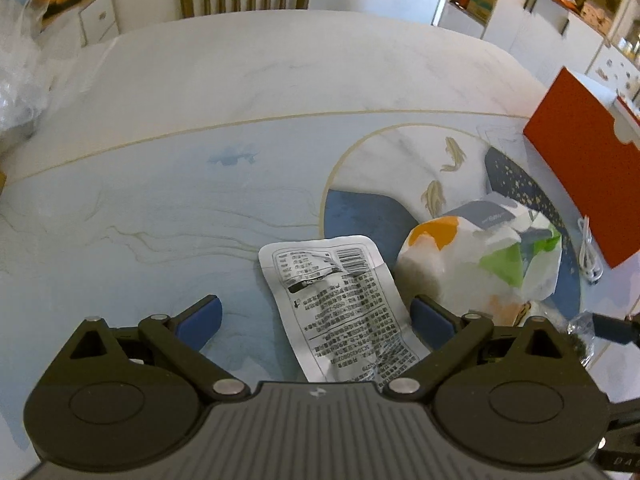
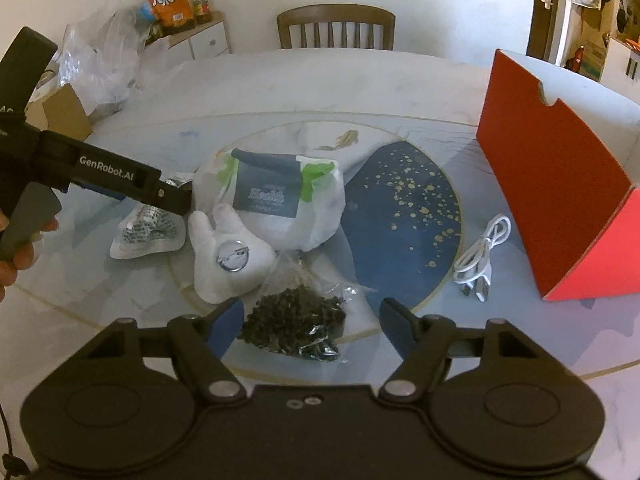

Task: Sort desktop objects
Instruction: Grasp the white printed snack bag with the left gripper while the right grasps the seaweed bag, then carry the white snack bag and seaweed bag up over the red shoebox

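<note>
Blue-padded fingers of the left gripper (image 1: 316, 322) are spread wide, holding nothing, with a silver printed sachet (image 1: 340, 308) lying flat on the table (image 1: 160, 200) between them. The right gripper (image 2: 312, 326) is likewise spread wide and empty; a clear bag of dark dried pieces (image 2: 296, 322) lies between its fingers, nearer the left one. Just beyond that bag rests a white plush toy (image 2: 228, 260) with a round metal badge on it. Behind the toy, touching it, sits a white plastic bag (image 2: 276, 200) with green and orange print. A coiled white USB cable (image 2: 482, 260) lies to the right, near a red open box (image 2: 552, 200). A wooden chair (image 2: 336, 26) stands at the far table edge.
</note>
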`<state>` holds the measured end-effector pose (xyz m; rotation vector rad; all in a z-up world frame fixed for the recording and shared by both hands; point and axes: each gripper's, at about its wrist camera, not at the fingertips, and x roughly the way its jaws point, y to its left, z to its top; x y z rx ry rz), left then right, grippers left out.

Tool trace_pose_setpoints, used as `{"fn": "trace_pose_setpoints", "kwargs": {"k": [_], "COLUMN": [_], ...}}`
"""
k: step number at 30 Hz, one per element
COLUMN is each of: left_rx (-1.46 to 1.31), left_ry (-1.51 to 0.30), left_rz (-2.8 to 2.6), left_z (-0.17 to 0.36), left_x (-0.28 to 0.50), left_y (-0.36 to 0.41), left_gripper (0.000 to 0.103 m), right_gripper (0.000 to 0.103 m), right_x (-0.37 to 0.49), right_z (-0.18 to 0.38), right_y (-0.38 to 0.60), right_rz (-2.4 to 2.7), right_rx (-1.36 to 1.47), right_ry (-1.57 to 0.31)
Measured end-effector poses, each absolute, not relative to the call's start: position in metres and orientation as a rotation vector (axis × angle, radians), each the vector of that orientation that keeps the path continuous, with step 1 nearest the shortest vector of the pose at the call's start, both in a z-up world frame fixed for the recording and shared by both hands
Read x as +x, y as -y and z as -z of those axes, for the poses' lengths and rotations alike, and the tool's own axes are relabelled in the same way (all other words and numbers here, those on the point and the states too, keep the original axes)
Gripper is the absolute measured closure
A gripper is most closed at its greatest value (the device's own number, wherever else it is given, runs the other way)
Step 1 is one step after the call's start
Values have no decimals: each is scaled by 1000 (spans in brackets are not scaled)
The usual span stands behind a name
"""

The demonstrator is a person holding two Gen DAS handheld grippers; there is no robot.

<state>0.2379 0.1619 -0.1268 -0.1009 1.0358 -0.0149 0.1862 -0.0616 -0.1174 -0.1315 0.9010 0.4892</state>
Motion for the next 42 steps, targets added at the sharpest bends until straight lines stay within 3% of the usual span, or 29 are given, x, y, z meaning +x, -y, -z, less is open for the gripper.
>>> {"fn": "trace_pose_setpoints", "kwargs": {"k": [4,6,9,14,23,42], "left_rx": [-67,-41,-25,-26,-50,-68], "left_ry": [-1024,-1015,-1005,-987,-975,-915], "left_rz": [8,9,14,24,31,113], "left_z": [126,124,122,121,120,67], "left_x": [237,236,233,230,225,193], "left_y": [-159,-156,-156,-158,-161,-138], "left_gripper": [11,24,32,38,41,41], "right_gripper": [34,38,43,54,67,68], "right_x": [187,187,188,189,187,174], "right_z": [121,120,120,119,112,72], "right_y": [57,57,57,59,72,102], "right_rz": [-497,-502,-506,-504,-474,-430], "right_rx": [-147,-146,-142,-131,-82,7], "right_ry": [-905,-904,-904,-903,-896,-838]}}
